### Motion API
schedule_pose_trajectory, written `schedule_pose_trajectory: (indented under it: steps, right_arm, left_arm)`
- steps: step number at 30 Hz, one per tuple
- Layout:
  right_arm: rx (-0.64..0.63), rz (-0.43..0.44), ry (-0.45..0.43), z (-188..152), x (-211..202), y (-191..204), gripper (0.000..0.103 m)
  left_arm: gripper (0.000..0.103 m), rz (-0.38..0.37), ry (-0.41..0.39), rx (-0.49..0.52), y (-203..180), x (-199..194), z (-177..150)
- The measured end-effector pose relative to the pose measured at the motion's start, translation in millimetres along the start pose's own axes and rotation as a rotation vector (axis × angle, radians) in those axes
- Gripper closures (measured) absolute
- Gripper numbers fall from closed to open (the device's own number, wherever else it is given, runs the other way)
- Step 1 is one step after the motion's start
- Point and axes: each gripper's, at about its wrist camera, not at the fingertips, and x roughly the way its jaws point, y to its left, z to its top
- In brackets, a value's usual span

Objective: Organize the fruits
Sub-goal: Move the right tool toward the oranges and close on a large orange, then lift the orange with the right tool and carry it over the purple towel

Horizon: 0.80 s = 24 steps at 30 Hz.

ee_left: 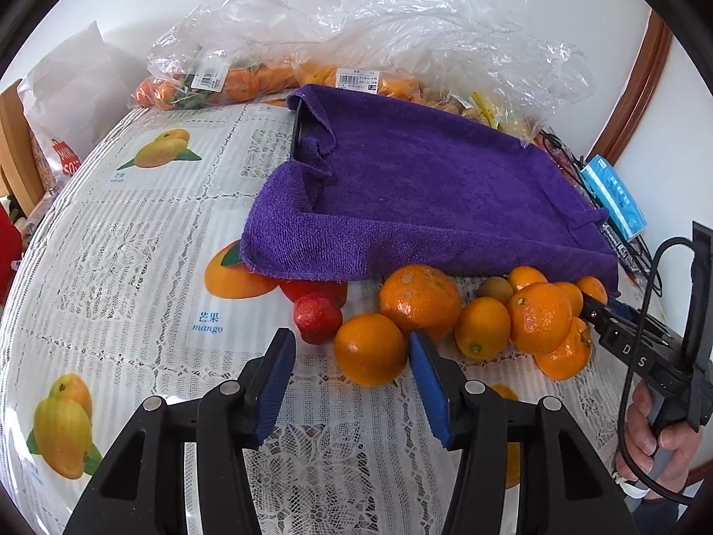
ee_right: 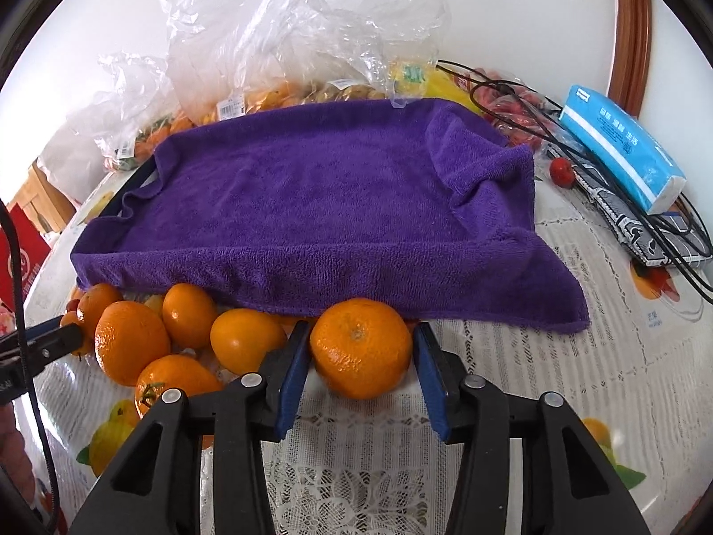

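We are at the picking step: our right gripper (ee_right: 361,356) stands narrowly parted around the big orange (ee_right: 361,347), not yet pinching, our left gripper (ee_left: 352,383) hangs part-open and empty, and next we should squeeze and lift toward the purple towel tray (ee_right: 312,178) at twelve o'clock.

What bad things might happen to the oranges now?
The big orange between the right tongs looks loosely held, if at all; lifted now, it might slip and roll. The left tongs straddle another orange beside the heap; a bump could scatter them. The red fruit nearby might get squashed.
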Motion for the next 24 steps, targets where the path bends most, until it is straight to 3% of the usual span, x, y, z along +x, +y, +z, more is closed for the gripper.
schedule_pose_trajectory:
  steps: [3,5,24]
  right_arm:
    - [0.003,0.006,-0.006,-1.3,-1.7,-1.1,0.06]
    - [0.003,0.007,-0.016,-3.4,-5.2,-1.8,0.06]
    - [0.021,-0.021,-0.086,-12.6,-54.9,-9.8,0.06]
  left_arm:
    - [0.056,0.019,0.004,0.035,-7.0,3.7,-2.3]
    - [0.071,0.024,0.006,0.067,-12.1,3.7,-3.9]
    - [0.071,0.006,-0.066,0.051,-18.6,-37.6,-5.5]
